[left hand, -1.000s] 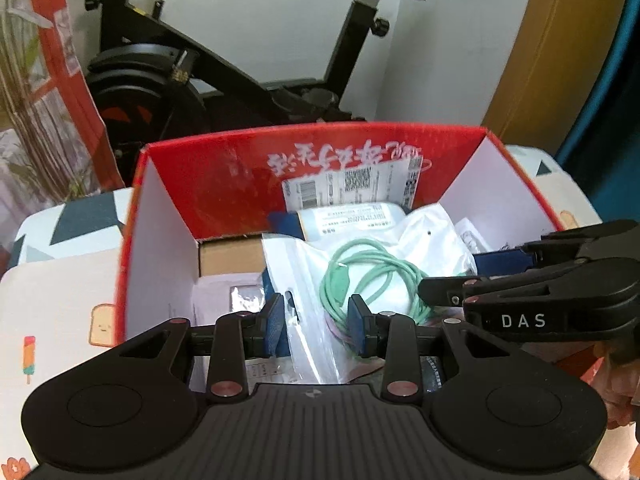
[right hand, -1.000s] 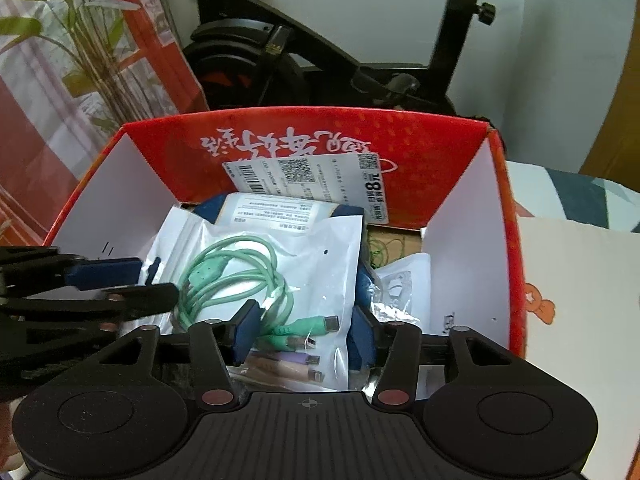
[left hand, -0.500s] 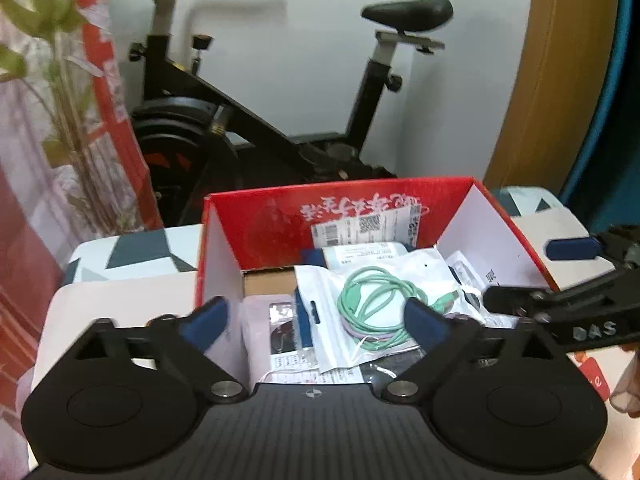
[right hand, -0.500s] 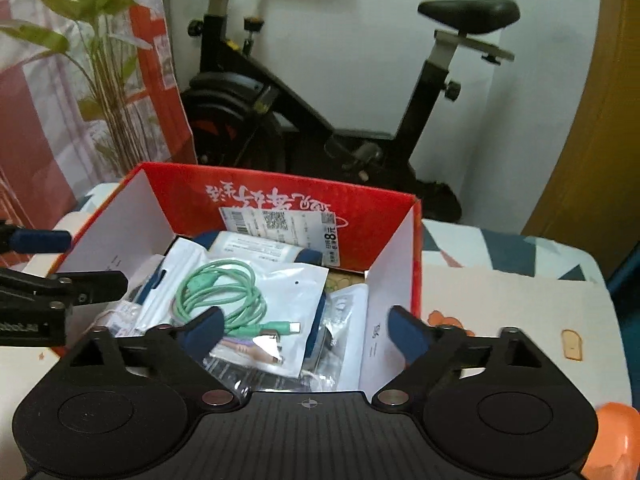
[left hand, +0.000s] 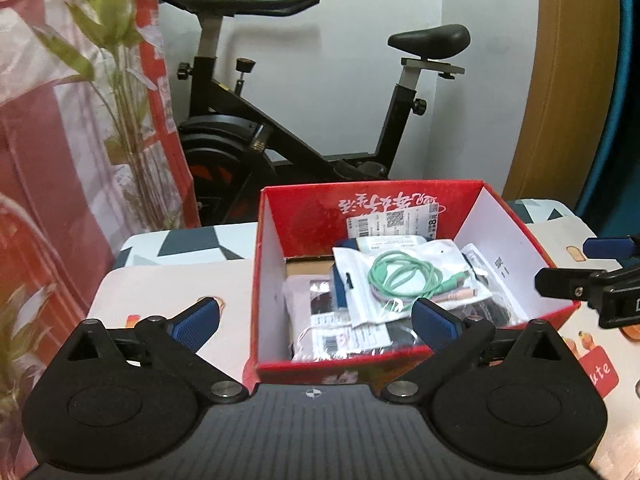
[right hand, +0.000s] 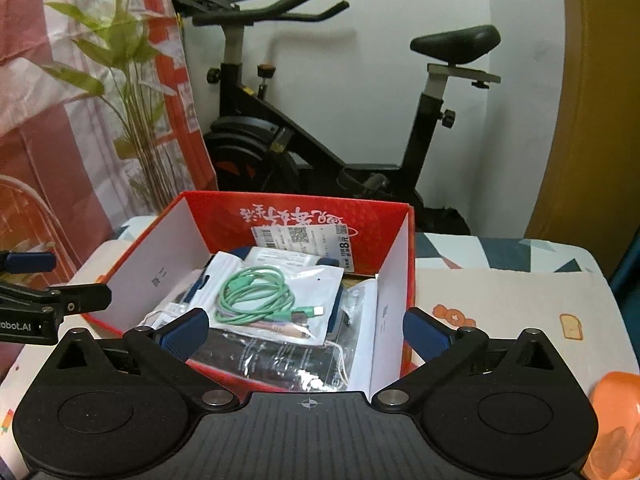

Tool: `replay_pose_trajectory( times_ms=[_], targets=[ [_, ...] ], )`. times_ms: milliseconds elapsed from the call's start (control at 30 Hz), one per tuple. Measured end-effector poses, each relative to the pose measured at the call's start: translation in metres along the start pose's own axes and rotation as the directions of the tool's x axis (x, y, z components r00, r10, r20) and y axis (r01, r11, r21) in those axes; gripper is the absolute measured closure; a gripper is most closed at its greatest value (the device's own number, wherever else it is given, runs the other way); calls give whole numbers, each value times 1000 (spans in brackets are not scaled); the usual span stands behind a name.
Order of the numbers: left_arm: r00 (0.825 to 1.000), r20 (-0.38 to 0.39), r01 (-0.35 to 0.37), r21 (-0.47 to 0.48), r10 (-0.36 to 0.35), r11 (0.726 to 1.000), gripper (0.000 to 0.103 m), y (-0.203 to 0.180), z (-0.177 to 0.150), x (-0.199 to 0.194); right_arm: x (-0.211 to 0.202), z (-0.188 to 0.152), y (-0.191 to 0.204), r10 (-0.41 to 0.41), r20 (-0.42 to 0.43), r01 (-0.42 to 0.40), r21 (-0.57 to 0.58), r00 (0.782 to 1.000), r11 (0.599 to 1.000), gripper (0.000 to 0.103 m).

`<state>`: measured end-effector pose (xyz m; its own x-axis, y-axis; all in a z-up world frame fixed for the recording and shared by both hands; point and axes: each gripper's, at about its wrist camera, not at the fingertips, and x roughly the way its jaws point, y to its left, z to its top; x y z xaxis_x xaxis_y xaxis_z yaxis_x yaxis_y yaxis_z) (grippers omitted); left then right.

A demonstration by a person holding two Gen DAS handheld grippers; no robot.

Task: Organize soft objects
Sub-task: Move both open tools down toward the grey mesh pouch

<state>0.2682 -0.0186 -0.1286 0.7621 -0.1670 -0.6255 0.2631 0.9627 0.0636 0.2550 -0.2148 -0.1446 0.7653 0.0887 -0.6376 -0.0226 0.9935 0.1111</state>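
Well, both the left gripper [left hand: 316, 318] and right gripper [right hand: 306, 330] hang wide open and empty above the desk [right hand: 500, 296], the bagged green cable [right hand: 260, 294] lying atop the packets in the red box [right hand: 404, 256], so tidying looks nearly done.

The open box [left hand: 276, 264] stands on the bench [left hand: 168, 280] in front of me, and the exercise bike [left hand: 288, 132] stands behind it by the wall. A plant [right hand: 132, 92] rises behind and to the left of the box. In the box, the bagged cable [left hand: 404, 276] lies on top of the other packets, with a flat packet [left hand: 308, 308] to its left. My left gripper [left hand: 316, 322] hangs before the box's near wall; my right gripper [right hand: 306, 330] sits to the right of it.
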Motion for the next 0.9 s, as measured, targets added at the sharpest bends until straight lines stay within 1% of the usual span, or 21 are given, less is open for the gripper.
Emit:
replay_pose_trajectory(
  times_ms=[100,233,333,400,533,600,667,767,900],
  targets=[
    [1000,20,-22,9,21,1000,0,2,-13,-10,-10,-12,0,2,29,-2,9,1000,1000,0],
    [998,51,-46,-6,46,999,0,7,-31,-23,-24,-30,-1,-4,94,3,4,996,1000,0],
    [997,61,-47,-50,50,998,0,14,-46,-30,-33,-44,-1,-12,140,15,-21,990,1000,0],
    [998,42,-42,-95,47,995,0,18,-57,-31,-36,-53,0,-17,156,22,-31,988,999,0],
    [998,39,-50,-132,56,990,0,21,-78,-31,-39,-74,3,-27,175,37,-54,984,998,0],
    [998,24,-59,-144,63,988,0,21,-87,-28,-37,-86,6,-38,172,51,-70,984,996,0],
    [998,-7,-61,-149,60,987,0,21,-95,-21,-31,-96,7,-51,148,63,-77,988,995,0],
    [998,-46,-58,-153,51,987,0,19,-107,-12,-19,-111,9,-48,101,55,-69,994,996,0],
    [995,-92,-58,-155,44,986,0,18,-123,0,-4,-133,10,-55,63,59,-63,997,996,0]
  ],
)
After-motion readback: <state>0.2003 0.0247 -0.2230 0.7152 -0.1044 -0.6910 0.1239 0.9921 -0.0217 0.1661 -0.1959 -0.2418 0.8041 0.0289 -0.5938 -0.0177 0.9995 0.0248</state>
